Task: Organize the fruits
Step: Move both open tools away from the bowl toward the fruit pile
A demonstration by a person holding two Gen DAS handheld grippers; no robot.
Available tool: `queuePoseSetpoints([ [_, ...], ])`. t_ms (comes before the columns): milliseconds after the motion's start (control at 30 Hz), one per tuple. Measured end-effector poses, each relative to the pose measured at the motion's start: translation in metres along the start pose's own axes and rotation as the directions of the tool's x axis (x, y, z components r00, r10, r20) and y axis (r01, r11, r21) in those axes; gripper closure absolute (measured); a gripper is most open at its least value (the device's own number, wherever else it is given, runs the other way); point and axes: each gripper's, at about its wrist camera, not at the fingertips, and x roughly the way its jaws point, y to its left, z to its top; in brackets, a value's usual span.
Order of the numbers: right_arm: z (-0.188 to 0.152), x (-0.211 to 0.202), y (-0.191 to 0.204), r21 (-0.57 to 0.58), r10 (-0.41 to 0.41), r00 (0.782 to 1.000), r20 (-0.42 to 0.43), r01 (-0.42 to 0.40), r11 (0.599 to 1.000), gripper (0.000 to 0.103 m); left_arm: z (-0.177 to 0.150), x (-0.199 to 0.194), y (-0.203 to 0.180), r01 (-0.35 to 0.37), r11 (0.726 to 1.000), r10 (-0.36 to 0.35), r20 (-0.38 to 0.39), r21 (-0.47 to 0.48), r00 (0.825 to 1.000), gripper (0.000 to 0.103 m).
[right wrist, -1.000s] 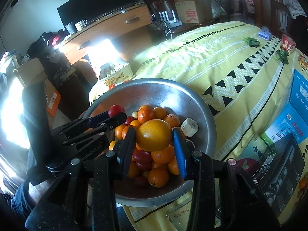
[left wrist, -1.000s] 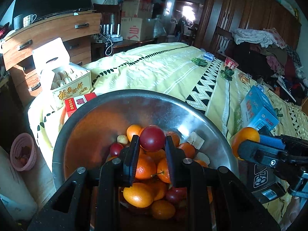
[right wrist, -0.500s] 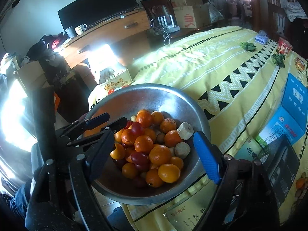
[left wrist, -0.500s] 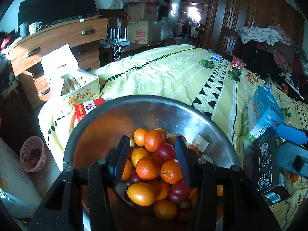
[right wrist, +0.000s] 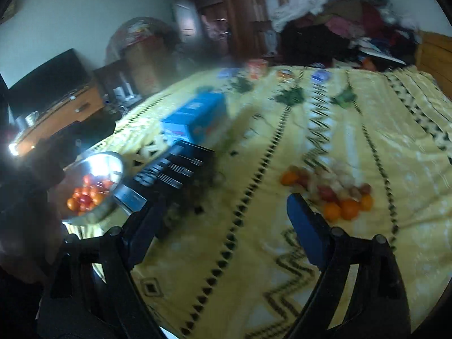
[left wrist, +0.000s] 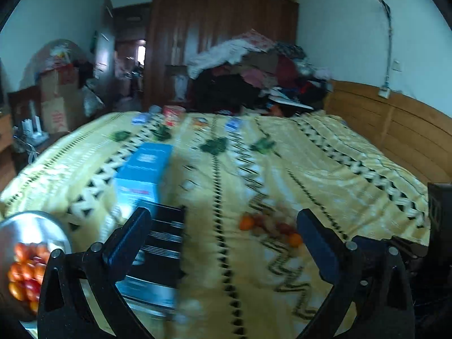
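On the yellow patterned bedspread (right wrist: 282,254) lies a loose cluster of small oranges and red fruits (right wrist: 336,195), well apart from the steel bowl (right wrist: 96,163) of fruit. Left gripper (left wrist: 223,231) and right gripper (right wrist: 223,212) both gape wide, empty. Each fruit looks light, round, smooth, likely to roll; best pinched across its widest middle, gently.

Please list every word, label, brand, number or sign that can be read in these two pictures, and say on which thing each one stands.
No text can be read; both views are blurred by motion.
Blue box: red band and pale print, too blurred to read.
Black box: pale lines of print, unreadable.
Cardboard box: red marks, unreadable.
Red can: label too blurred.
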Motion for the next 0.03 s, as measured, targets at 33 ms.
queuePoseSetpoints([
  [33,-0.0087,-0.0021,-0.017,0.033,-0.027,0.999,-0.018,0.028,0.999,0.015,-0.0069,0.0147,-0.012,0.031,0.999,-0.031,-0.037,-0.013,0.999,0.0],
])
